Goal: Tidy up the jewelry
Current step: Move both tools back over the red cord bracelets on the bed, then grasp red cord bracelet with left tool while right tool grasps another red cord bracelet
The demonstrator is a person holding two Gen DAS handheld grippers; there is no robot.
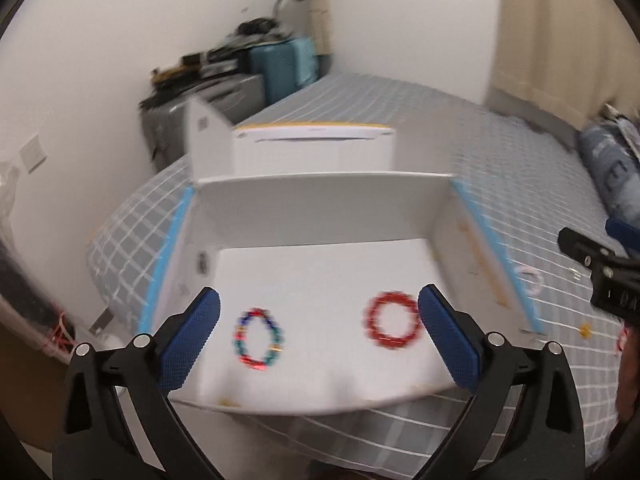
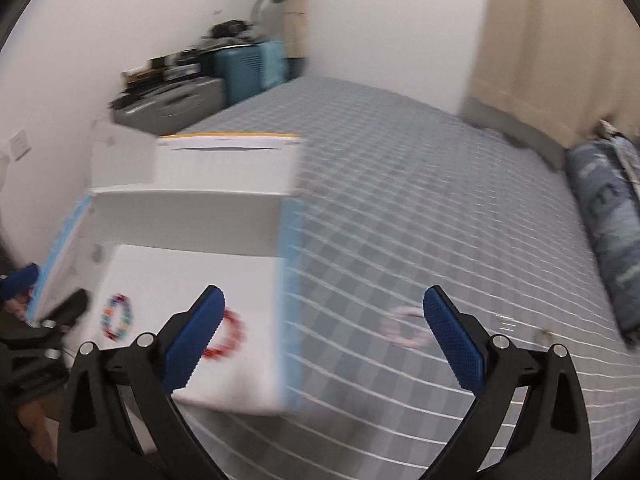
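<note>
Left gripper [image 1: 319,330], right gripper [image 2: 324,334]: both spread wide, empty. White box [image 1: 320,208] contains red bead bracelet [image 1: 392,320], multicoloured bead bracelet [image 1: 258,338]. Pale pink bracelet [image 2: 404,330] on checked bedcover [image 2: 420,200].

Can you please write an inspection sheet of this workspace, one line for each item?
Surface: bed with a grey checked cover.
Job's things: multicolour bracelet and red bracelet lie apart inside the open white box; pale pink bracelet lies on the cover outside the box, with small blurred pieces nearby.
Clutter: folded blue bedding at the bed's far right edge.
Grippers: left gripper open over the box, holding nothing; right gripper open, holding nothing.
Cables: nothing seen.
Surroundings: suitcases with piled items and a lamp in the corner; white walls; beige curtain.
</note>
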